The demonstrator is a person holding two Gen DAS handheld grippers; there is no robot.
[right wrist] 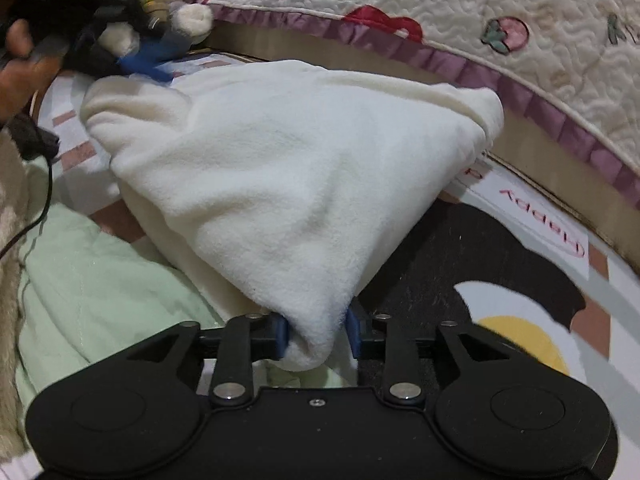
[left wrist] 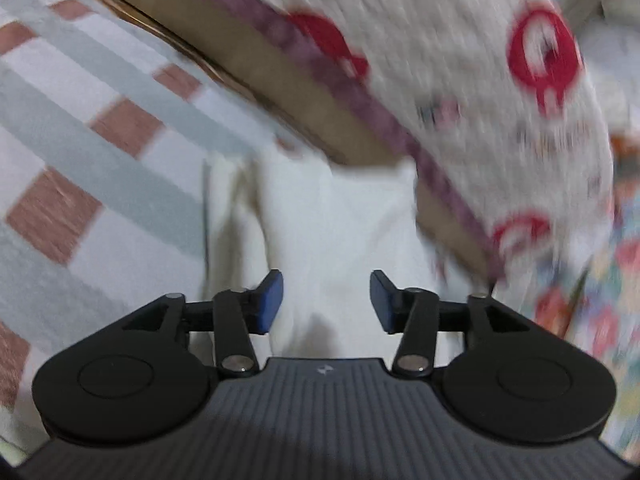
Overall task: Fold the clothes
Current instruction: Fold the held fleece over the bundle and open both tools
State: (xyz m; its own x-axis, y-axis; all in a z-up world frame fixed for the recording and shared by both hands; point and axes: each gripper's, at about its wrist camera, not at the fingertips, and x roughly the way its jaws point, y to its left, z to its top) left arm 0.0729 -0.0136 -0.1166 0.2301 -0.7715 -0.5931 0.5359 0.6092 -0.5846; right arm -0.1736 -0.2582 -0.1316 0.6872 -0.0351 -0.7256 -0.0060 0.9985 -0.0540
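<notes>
**One corner pinched, one pair of jaws free**

While my right gripper [right wrist: 316, 334] has its jaws clenched on a corner of the cream fleece garment [right wrist: 288, 168], most of that cloth lies mounded on the checked bed cover [left wrist: 80, 128], stretched away from my grip toward the quilted bedspread [right wrist: 500, 12] with the purple trim. My left gripper [left wrist: 326, 304] has its jaws spread apart and grasps nothing; white fleece sits beneath and just ahead of them, though that view is smeared and I cannot tell whether they touch it.

I judge the main risk to be the single pinch. Thick fleece bunched between two narrow pads could creep out if I drag the weight of the whole mound by this one corner, and the fold would collapse into a heap. A second risk is the far side of the garment: the stuffed rabbit toy [right wrist: 172, 4] lies just beyond its far left corner, and a black cable [right wrist: 38, 204] trails left of the garment, so a wide sweep that way could snag either.

For room, the wooden bed frame edge [right wrist: 532, 168] runs close along the garment's right side, leaving little travel there. Nearer me than the garment, the pale green blanket [right wrist: 100, 292] and the dark printed patch [right wrist: 460, 248] offer open, flat cover.
</notes>
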